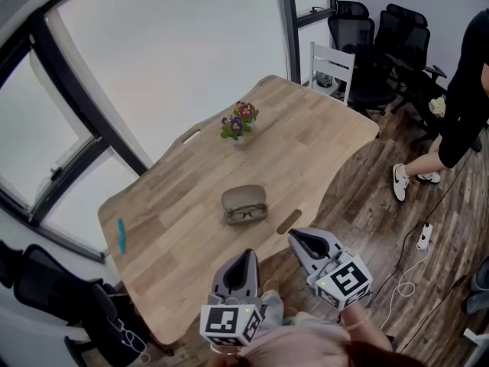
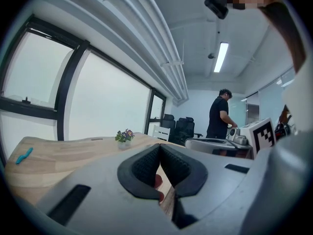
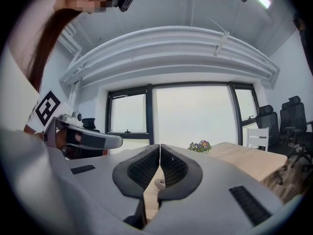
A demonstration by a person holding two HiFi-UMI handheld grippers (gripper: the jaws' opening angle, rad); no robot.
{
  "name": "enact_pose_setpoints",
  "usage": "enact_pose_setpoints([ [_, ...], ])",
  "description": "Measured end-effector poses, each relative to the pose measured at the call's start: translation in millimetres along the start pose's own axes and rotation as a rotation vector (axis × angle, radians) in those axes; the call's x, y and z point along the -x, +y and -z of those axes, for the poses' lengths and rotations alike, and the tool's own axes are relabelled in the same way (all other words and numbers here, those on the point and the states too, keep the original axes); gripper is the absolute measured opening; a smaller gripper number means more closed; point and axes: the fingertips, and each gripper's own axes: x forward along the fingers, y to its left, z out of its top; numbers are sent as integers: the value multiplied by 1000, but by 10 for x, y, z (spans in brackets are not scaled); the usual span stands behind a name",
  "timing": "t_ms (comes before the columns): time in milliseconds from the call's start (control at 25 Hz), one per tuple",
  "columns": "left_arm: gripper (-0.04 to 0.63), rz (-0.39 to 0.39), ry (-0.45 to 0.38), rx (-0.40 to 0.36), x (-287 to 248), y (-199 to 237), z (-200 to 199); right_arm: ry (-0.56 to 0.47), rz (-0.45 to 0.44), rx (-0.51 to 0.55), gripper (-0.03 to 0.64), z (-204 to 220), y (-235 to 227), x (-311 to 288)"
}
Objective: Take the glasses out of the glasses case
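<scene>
An open grey glasses case (image 1: 244, 202) lies near the middle of the wooden table (image 1: 191, 205), its lid tipped back. Dark-framed glasses (image 1: 247, 213) rest in its lower half. Both grippers hang off the table's near edge, short of the case. My left gripper (image 1: 249, 254) points at the table edge, jaws shut with nothing between them. My right gripper (image 1: 293, 236) is beside it on the right, also shut and holding nothing. In the left gripper view the left gripper (image 2: 160, 148) shows closed pads; the right gripper (image 3: 160, 148) in its own view does too.
A small pot of purple flowers (image 1: 238, 122) stands beyond the case. A teal object (image 1: 121, 235) lies at the table's left end. A white chair (image 1: 332, 67) and black office chairs (image 1: 386, 37) stand at the far end. A person (image 1: 458, 105) stands on the right; a power strip (image 1: 422, 237) and cables lie on the floor.
</scene>
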Motion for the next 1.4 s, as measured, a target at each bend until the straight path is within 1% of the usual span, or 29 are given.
enact_pose_setpoints([
  [240,2,17,-3,3,-218,264,-68,41,-24,20,2,70,-40,-367],
  [560,2,41,23,20,-444,637,-18,88,-39,40,2,189,-87,-824],
  [1400,2,95,76,53,-965,1420,97,276,-36,92,3,639,-205,-1677],
])
